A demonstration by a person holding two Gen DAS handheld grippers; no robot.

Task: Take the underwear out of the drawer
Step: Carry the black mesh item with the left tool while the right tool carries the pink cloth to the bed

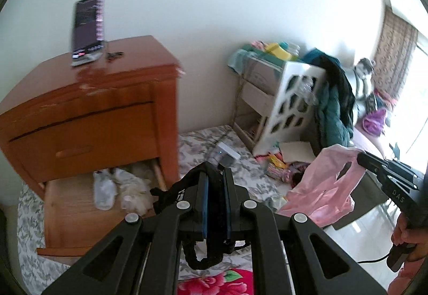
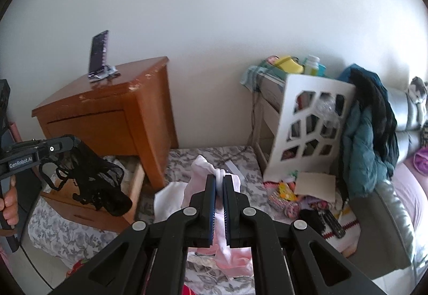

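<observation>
The left gripper (image 1: 215, 174) is clamped on a black lace pair of underwear (image 2: 99, 182), which hangs clear of the drawer and dangles below the jaws. The right gripper (image 2: 220, 180) is pinched shut on a pale pink pair of underwear (image 1: 323, 188) that droops in loose folds under its fingers. A hand (image 2: 9, 204) grips the left tool's handle at the picture's left edge.

Just beyond the black pair, the bottom drawer (image 1: 69, 212) of a wooden nightstand (image 1: 88, 113) stands pulled out, with white and cream garments (image 1: 120, 188) still heaped at its back right corner. The upper drawer is closed. A floral bedsheet (image 2: 192, 161) spreads under both grippers, with a white box (image 1: 228, 152) lying on it near the nightstand's right edge.

Farther off, a phone (image 1: 87, 27) stands propped upright at the back left of the nightstand top. To the right a white lattice-sided shelf (image 2: 305, 131) leans, a teal jacket (image 2: 366, 140) draped over its right edge, with clutter (image 2: 289, 196) at its foot.
</observation>
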